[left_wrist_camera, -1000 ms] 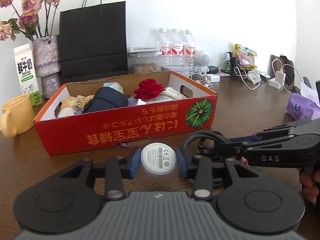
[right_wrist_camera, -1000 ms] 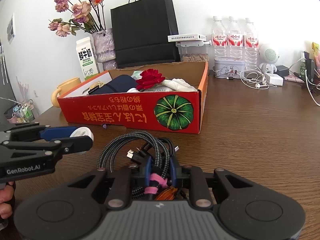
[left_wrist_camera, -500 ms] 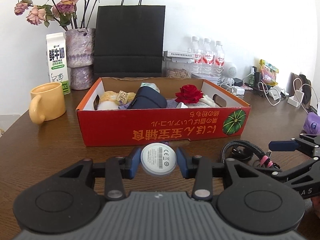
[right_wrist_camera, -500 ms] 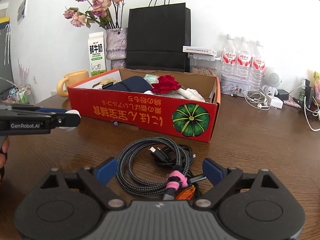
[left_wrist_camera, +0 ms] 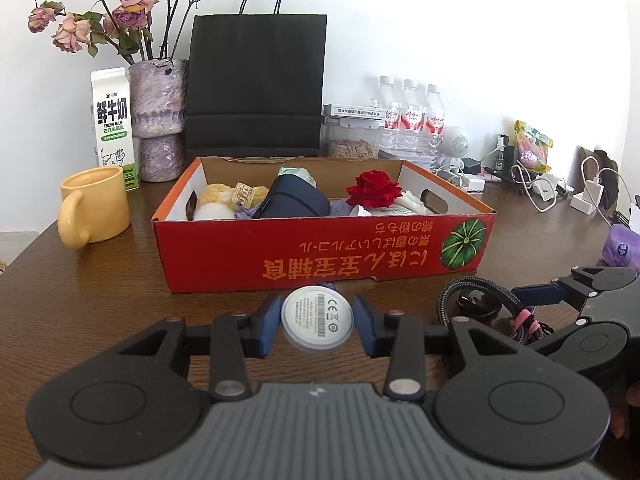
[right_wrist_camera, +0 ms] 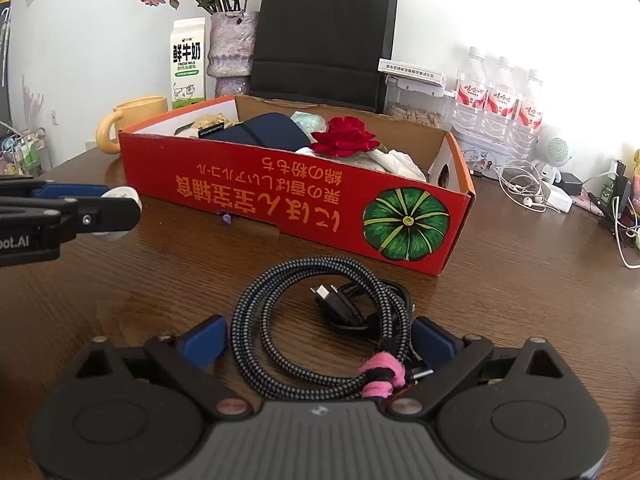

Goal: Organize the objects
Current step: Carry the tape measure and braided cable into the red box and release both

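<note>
Disc held in my left gripper, cable loose between my right one's spread fingers.

My left gripper (left_wrist_camera: 317,322) pinches a small white disc (left_wrist_camera: 317,317) between its blue pads, label facing me, with the red box (left_wrist_camera: 324,248) just ahead of it on the wooden table (left_wrist_camera: 80,300). My right gripper (right_wrist_camera: 318,338) stands wide open — the coiled braided cable (right_wrist_camera: 320,320) with its pink tie (right_wrist_camera: 379,374) lies on the table between the fingers, the right pad close against the coil. Beyond the cable sits the box's corner with the green pumpkin picture — inside are a red rose (right_wrist_camera: 346,136) and a dark pouch (right_wrist_camera: 262,130).
</note>
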A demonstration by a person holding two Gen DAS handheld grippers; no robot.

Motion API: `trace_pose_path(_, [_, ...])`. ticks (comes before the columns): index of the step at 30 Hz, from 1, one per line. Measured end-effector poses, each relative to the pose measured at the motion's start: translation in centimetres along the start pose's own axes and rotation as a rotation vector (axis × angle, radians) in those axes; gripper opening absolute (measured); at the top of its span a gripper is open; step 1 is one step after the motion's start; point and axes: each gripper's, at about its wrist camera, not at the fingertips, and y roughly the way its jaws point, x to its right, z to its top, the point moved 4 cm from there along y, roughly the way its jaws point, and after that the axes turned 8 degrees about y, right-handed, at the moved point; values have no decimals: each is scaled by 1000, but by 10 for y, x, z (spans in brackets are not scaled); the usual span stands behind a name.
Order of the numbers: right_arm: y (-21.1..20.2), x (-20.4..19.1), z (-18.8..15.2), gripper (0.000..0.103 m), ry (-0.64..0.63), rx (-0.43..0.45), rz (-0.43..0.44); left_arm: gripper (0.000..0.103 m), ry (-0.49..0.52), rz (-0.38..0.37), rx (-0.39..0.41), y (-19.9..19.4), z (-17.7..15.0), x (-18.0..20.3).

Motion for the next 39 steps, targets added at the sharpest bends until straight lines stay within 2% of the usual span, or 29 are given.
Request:
trace_pose_path(13, [-17,-4,-1,91,19,63,17,41,-9,4,4,-1,-1,0])
trace_pose_path(21, [-35,-7,8,91,42,134,45,41,-38,36,49,-10,9,-6])
trace_pose_path(31, [-44,-14,53,91,27,244,65,41,-36,49,107,-13,42,-10])
trace_pose_path(39, [-30,-14,99,91,39,312,62,41,-48,100,170,3,78,-24])
